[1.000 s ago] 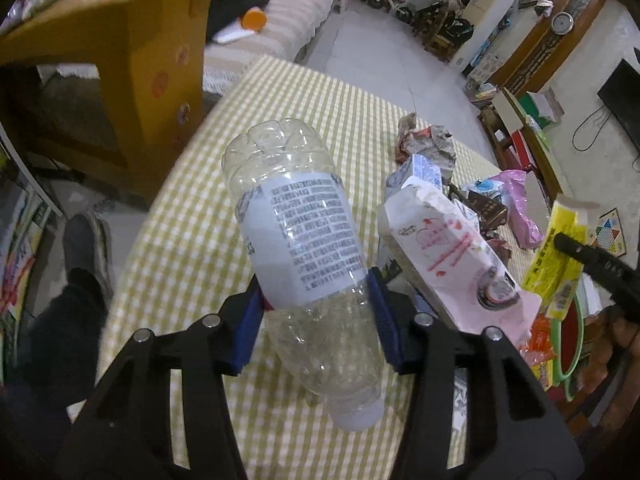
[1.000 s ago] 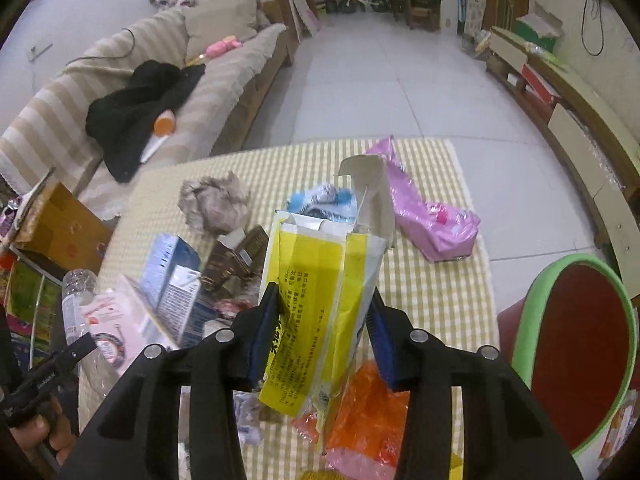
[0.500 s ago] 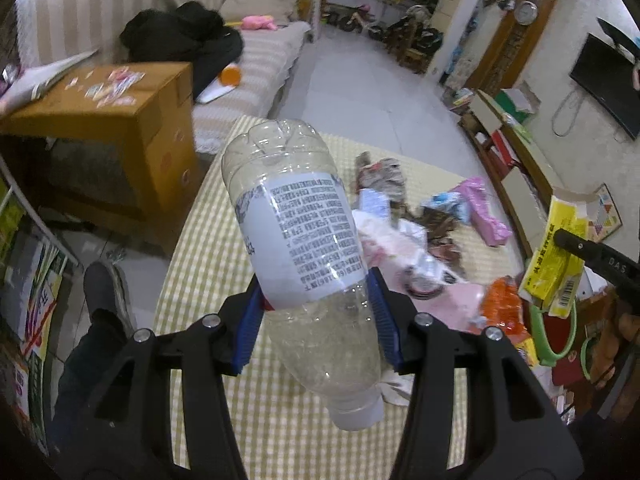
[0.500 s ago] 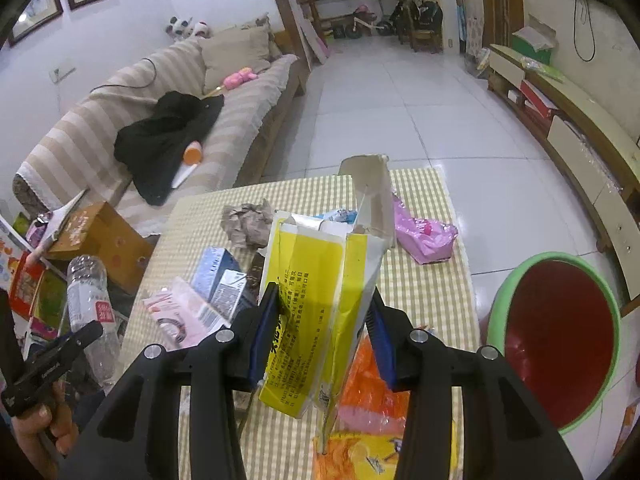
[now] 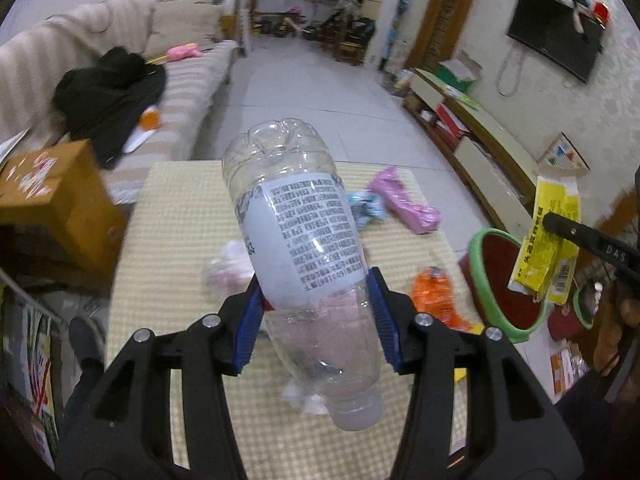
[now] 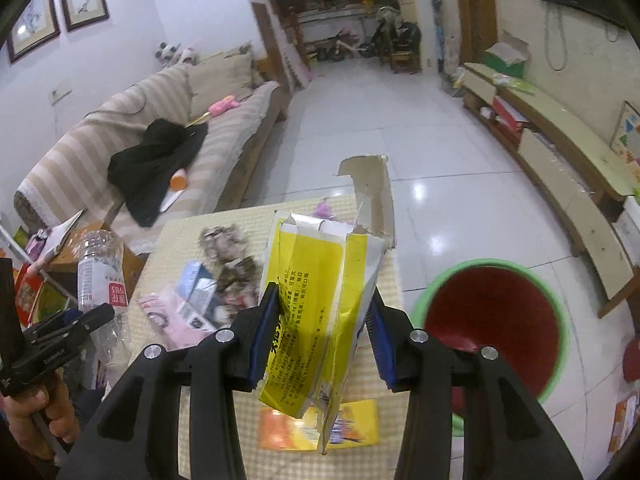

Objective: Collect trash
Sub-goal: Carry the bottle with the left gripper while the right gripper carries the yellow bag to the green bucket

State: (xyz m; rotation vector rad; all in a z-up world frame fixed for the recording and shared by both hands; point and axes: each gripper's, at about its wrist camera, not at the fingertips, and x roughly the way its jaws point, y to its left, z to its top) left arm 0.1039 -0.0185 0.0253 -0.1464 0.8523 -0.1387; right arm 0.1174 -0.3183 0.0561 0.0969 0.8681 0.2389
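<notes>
From the left wrist view, my left hand-held gripper (image 5: pixel 316 316) is clenched on the clear, empty plastic bottle with a white printed label (image 5: pixel 298 236); the blue pads press on its lower body just below the label, with the cap end hanging toward me and the base pointing away, so it is gripped at a firm, narrow part and tilted, which I judge keeps it from slipping. It is held up in the air above the yellow-checked worktop (image 5: pixel 180 208), and the round bin with a green rim and red inside (image 5: pixel 480 240) stands on the floor beside the worktop's right edge. Left lying on the cloth, on the bin's side of the bottle, are a pink plastic wrapper (image 5: pixel 404 204), a pale blue wrapper (image 5: pixel 366 204) and an orange crumpled packet (image 5: pixel 434 296). From the right wrist view, my right hand-held gripper (image 6: pixel 322 332) is clenched on the torn-open yellow and white cardboard carton (image 6: pixel 316 300), pinching its flattened sides so the torn flap stands upward. The carton hangs over the worktop's near corner, just left of the bin (image 6: pixel 560 292), whose open mouth faces up. I judge both pieces are held high to clear the remaining litter before being carried across to the bin.
</notes>
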